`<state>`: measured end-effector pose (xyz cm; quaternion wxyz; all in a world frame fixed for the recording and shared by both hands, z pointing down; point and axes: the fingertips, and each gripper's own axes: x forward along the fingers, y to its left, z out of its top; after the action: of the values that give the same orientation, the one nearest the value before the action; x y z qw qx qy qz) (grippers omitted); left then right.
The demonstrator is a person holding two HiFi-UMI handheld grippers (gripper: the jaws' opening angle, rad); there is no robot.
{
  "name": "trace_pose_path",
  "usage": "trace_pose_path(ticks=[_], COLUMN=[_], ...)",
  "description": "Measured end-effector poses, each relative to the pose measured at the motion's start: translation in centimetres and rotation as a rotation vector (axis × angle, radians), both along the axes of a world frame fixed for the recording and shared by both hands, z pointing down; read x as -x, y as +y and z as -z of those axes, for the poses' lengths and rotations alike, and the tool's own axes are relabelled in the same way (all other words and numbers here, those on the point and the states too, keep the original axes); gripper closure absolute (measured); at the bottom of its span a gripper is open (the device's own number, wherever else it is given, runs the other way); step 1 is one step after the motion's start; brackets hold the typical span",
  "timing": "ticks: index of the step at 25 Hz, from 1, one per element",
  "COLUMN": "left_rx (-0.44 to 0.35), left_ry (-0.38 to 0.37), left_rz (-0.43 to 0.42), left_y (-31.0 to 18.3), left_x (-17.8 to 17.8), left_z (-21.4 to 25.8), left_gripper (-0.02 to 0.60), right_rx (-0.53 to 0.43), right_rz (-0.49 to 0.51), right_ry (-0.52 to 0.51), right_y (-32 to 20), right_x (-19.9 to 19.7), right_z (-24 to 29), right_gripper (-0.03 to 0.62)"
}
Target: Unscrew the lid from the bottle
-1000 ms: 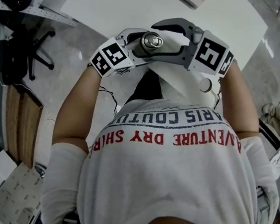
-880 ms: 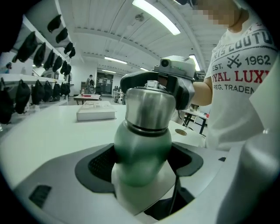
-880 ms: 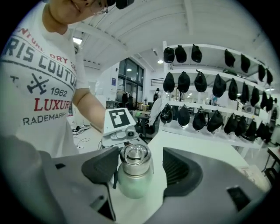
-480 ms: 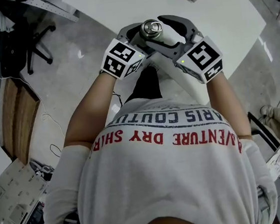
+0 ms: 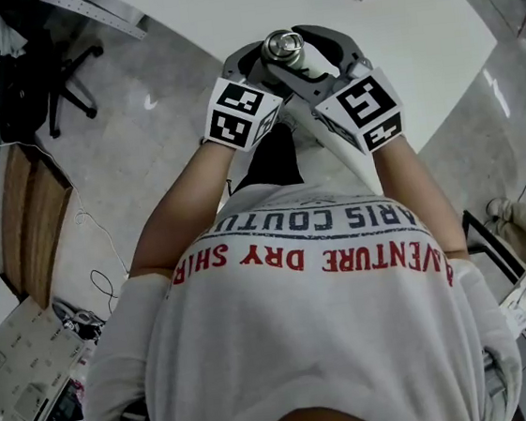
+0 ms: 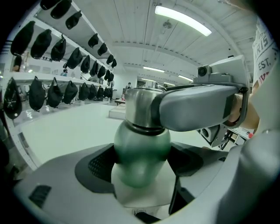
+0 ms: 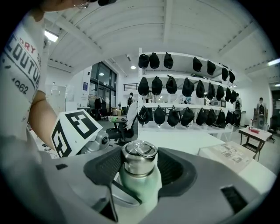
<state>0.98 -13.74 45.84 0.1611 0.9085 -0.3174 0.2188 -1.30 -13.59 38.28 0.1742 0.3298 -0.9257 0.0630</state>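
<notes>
L tongs [image 6: 141, 162] clamp bottle [image 6: 142, 142] body. R tongs [image 7: 139, 170] closing round lid [image 7: 139, 157], pads not biting yet. Next, prob: grip firm, twist it loose.

to me the bottle [image 6: 141, 151] looks smooth matt green, its lid [image 7: 139, 159] brushed glossy metal, the table [image 5: 221, 11] smooth white.
</notes>
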Motion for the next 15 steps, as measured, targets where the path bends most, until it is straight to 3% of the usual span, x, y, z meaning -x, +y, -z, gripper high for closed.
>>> trace_pose_path(ticks=[9, 15], left_rx=[0.002, 0.003], left_ry=[-0.005, -0.012], left_rz=[-0.035, -0.106], left_y=[0.19, 0.32], left_x=[0.04, 0.08], left_z=[0.08, -0.11], left_gripper=[0.204, 0.204], right_rx=[-0.008, 0.008], right_rz=[0.049, 0.120], right_ry=[0.011, 0.021], right_y=[0.34, 0.44], right_x=[0.25, 0.38], right_z=[0.02, -0.21], right_gripper=[0.349, 0.352])
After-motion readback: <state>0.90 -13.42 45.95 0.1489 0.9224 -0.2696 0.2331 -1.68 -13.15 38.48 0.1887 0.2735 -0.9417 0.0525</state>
